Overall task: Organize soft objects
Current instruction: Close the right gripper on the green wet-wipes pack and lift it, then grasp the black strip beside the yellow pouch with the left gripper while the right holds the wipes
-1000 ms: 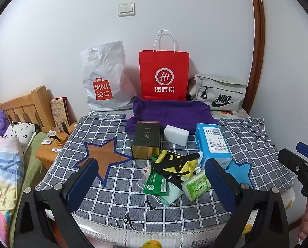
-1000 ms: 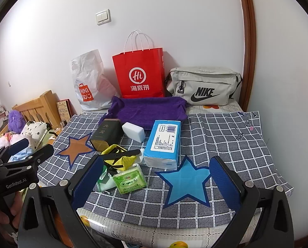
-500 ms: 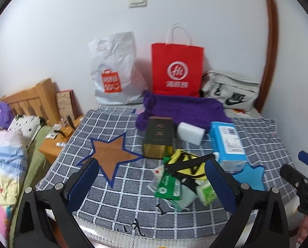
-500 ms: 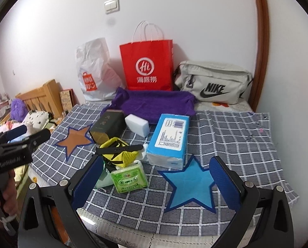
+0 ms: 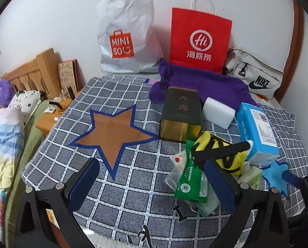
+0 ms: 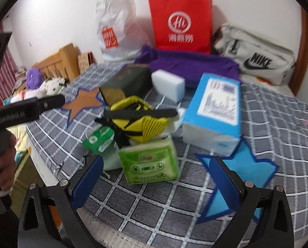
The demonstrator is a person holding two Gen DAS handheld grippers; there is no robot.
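From the left wrist view, the left gripper [image 5: 151, 183] has its jaws spread wide with nothing between them, poised over the checked cloth [image 5: 71, 128] covering the counter. A brown star [image 5: 112, 132] sits on the cloth at about 11 o'clock from the jaws. At 1 o'clock lies the heap of soft things: a green packet [image 5: 190, 180] just beside the right-hand finger, a yellow pouch [image 5: 222, 150] with a black strap across it, and a blue tissue pack [image 5: 255, 128] touching the pouch on its 3 o'clock side. A dark tin [image 5: 181, 111] lies on its side at 12 o'clock of the heap, a white sponge [image 5: 218, 114] beside it, a purple towel [image 5: 203, 82] behind both. Against the wall stand a white Miniso bag [image 5: 125, 39], a red paper bag [image 5: 199, 39] and a grey Nike bag [image 5: 255, 76].

From the right wrist view, which is blurred, the right gripper [image 6: 156, 181] also stands wide open and holds nothing. A green tissue pack [image 6: 151, 163] sits just ahead between the fingers at 12 o'clock, the yellow pouch [image 6: 141, 119] resting on top of it. The blue tissue pack [image 6: 216, 111] lies at 1 o'clock, overlapping the upper point of a blue star [image 6: 240, 175].
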